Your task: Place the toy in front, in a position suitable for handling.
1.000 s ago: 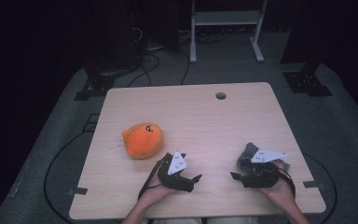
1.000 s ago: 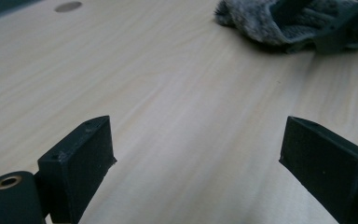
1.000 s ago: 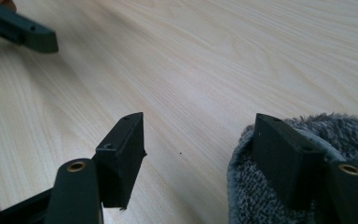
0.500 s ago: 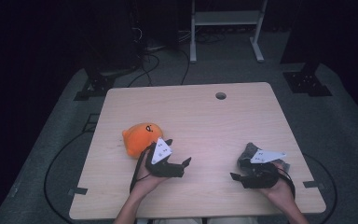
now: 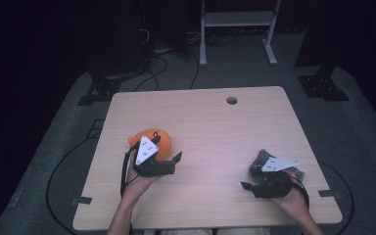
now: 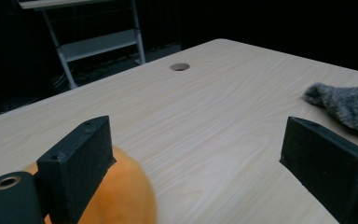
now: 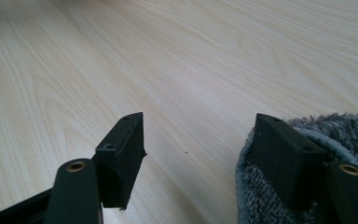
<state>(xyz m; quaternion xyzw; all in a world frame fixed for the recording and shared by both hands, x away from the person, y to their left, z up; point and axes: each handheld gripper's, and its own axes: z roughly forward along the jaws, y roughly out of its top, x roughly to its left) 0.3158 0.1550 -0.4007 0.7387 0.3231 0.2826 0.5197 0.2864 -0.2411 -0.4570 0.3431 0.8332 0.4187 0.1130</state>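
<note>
2 soft things sit on our table [image 5: 200, 117]: an orange plush toy [image 5: 152, 142] at the near left and a grey furry toy [image 5: 262, 160] at the near right. Our left gripper [image 5: 172, 162] hangs wide open, holding nothing, one jaw just beside the round orange plush, which lies to its left. Our right gripper [image 5: 247, 182] is also wide open and empty, one jaw against the grey fur.
</note>
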